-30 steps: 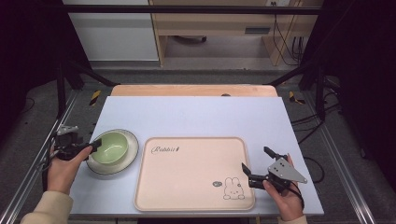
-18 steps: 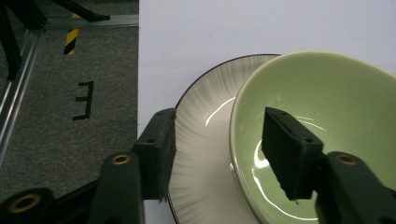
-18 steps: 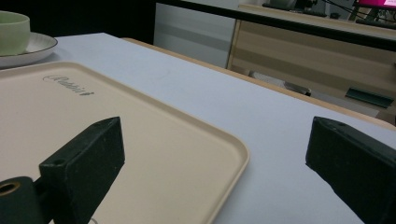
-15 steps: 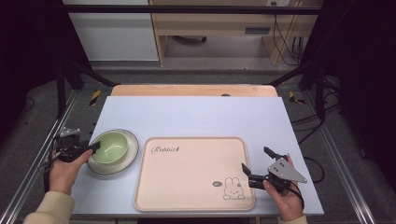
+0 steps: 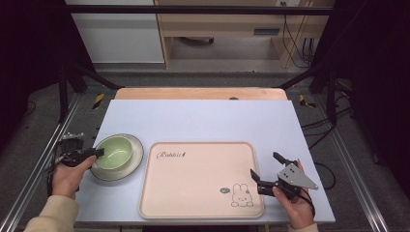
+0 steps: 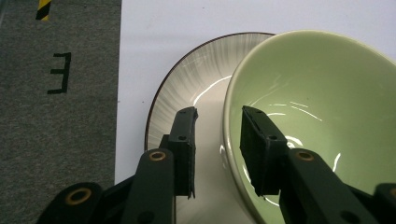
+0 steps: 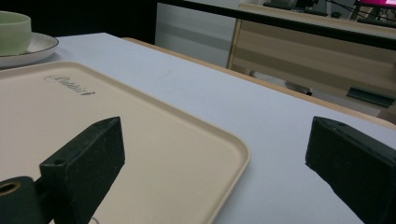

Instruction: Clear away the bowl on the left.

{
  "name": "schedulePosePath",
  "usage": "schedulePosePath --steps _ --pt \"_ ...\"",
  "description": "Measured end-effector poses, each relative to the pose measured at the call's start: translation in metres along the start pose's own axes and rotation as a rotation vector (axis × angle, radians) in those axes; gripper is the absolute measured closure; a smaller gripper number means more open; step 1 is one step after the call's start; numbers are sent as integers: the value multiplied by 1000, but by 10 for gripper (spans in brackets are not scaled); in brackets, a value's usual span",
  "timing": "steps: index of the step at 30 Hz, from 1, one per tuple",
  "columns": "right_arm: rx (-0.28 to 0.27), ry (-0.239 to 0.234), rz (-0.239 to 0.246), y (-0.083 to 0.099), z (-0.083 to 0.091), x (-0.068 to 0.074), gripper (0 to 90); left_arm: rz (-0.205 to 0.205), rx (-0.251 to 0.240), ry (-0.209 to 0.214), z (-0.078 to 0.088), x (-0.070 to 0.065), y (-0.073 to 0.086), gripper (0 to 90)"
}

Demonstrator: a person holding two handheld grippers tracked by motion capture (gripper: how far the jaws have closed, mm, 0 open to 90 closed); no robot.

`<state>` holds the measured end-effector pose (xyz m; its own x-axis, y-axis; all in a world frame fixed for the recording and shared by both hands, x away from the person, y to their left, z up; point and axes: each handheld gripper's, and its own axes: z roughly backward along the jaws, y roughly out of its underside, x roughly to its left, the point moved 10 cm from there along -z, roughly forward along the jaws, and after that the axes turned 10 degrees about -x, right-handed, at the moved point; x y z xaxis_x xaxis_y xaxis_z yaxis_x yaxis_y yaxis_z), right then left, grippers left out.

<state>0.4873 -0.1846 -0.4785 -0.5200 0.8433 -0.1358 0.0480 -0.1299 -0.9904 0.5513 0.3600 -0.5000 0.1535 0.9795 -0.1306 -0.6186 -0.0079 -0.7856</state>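
Note:
A pale green bowl (image 5: pixel 116 151) (image 6: pixel 317 93) stands on a white ribbed plate (image 5: pixel 134 162) (image 6: pixel 187 79) at the table's left. My left gripper (image 5: pixel 96 153) (image 6: pixel 219 112) straddles the bowl's near rim, one jaw inside the bowl and one outside over the plate. Its jaws have just been closing, and a sliver of plate still shows between the outer pad and the rim. My right gripper (image 5: pixel 264 164) (image 7: pixel 217 135) stands wide open and empty at the right edge of the beige rabbit tray (image 5: pixel 203 179) (image 7: pixel 140 140).
The tray lies at the table's front centre, its left edge close to the plate. The light blue tabletop (image 5: pixel 203 121) stretches bare behind it to a wooden strip at the far edge. Dark floor and metal rails flank the table.
The left gripper's jaws have narrowed around the bowl's rim, with the hand barely shifting. The right gripper, tray, bowl and plate stay where they were.

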Motion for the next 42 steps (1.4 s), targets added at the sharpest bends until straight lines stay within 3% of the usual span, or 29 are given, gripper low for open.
schedulePosePath --steps 9,19,24,29,42 --pt "-1 3 -4 0 0 -1 49 1 21 -6 -10 -6 0 696" --pt "-2 3 -3 0 1 -2 49 13 54 -1 -14 -4 5 799" --pt "-1 3 -3 0 2 -2 49 33 52 3 -13 -2 5 828" --pt "-1 3 -2 0 1 -2 49 108 38 26 -13 -1 5 837" --pt "0 2 -2 0 1 -2 49 112 4 62 -5 -12 -1 833"
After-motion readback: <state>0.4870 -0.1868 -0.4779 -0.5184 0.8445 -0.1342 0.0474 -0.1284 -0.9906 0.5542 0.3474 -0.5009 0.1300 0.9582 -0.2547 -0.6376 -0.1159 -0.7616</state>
